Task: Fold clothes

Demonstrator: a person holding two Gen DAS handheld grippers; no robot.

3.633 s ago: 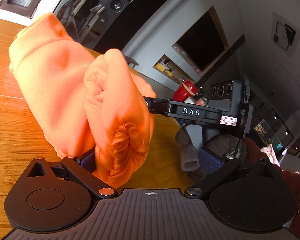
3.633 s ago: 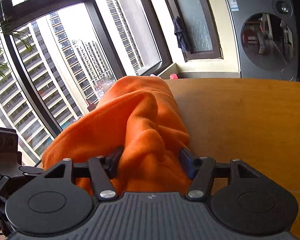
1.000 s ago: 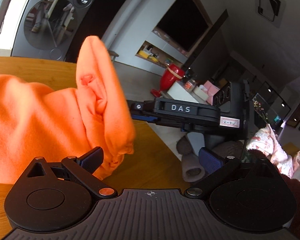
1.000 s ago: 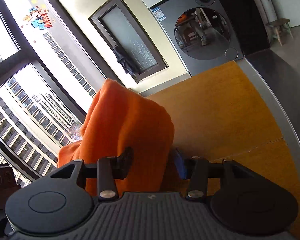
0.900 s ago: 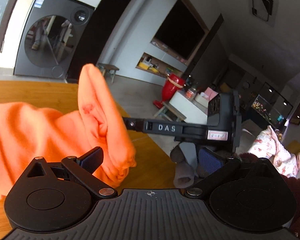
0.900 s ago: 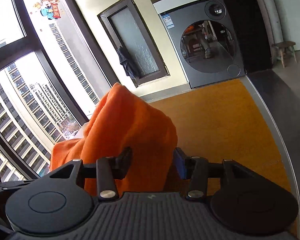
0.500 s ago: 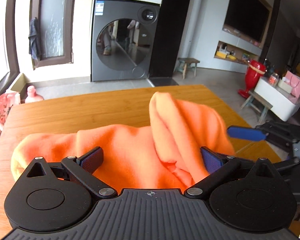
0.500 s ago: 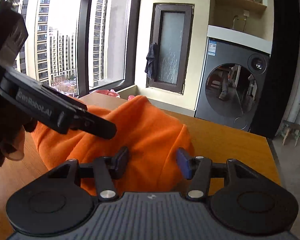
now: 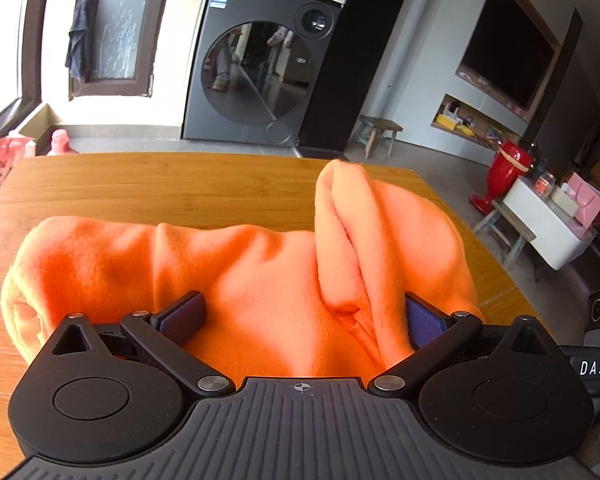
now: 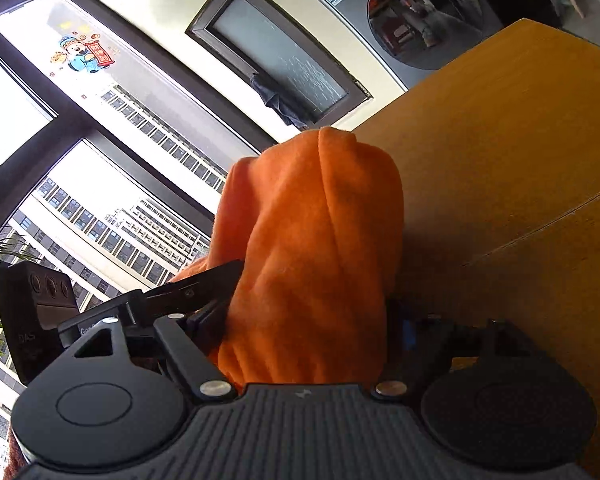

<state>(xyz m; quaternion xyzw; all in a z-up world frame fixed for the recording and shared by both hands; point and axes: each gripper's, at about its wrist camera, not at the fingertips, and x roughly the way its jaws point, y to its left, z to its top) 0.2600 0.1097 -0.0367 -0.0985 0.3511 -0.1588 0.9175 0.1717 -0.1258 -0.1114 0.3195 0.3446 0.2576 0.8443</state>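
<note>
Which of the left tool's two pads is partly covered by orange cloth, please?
The pad on the picture's right; the orange garment's fold overlaps it, the other pad is uncovered.

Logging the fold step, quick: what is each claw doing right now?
Left claw: open, orange fleece garment between its fingers.
Right claw: open, just opening, the garment between.

The surface (image 9: 180, 184) is a wooden top with a warm honey grain, and a seam runs across it near the right edge. An orange fleece garment (image 9: 228, 264) lies directly on it, bunched in a long heap from near left to right, with one fold standing up at its right end. The far half is bare wood.
</note>
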